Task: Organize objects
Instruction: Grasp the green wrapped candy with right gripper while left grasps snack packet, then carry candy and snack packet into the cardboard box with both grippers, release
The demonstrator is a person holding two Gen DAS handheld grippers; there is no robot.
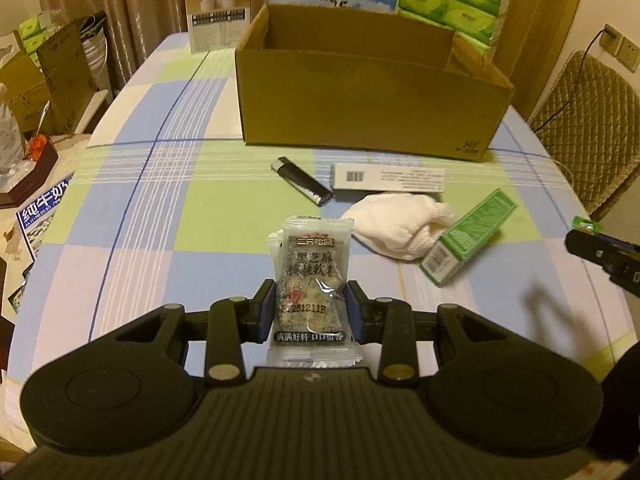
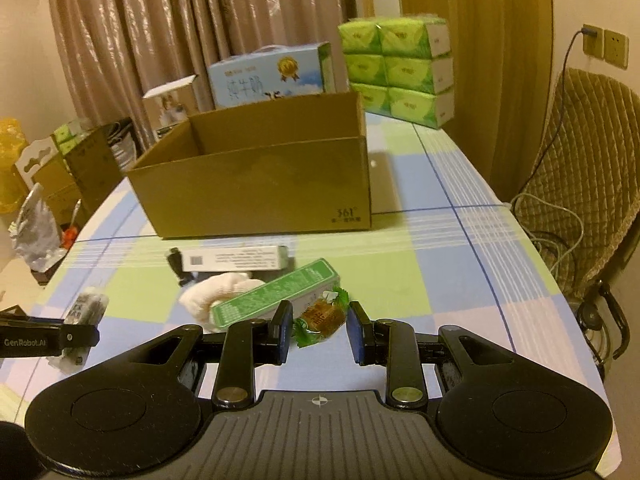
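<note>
The open brown cardboard box [image 1: 372, 108], upper centre, shows nothing inside so far. The left gripper [image 1: 311, 308] clamps a grey sesame-cake sachet [image 1: 312, 280]; the right gripper [image 2: 320, 326] grasps a green-wrapped brown candy [image 2: 322, 317]. Black lighter [image 1: 302, 181], white flat carton [image 1: 390, 178], white cloth [image 1: 400, 224] and green box [image 1: 468, 236] remain on the checked tablecloth [image 1: 160, 200].

The black two-finger left gripper [image 1: 311, 312] points steeply down, its blue pads clamped on a packet's sides. The matching right gripper [image 2: 320, 326] angles downward too (jaws narrowly spaced), pinching a small wrapped sweet.

The lighter [image 2: 179, 266] lies half hidden behind the white box [image 2: 234, 259].
</note>
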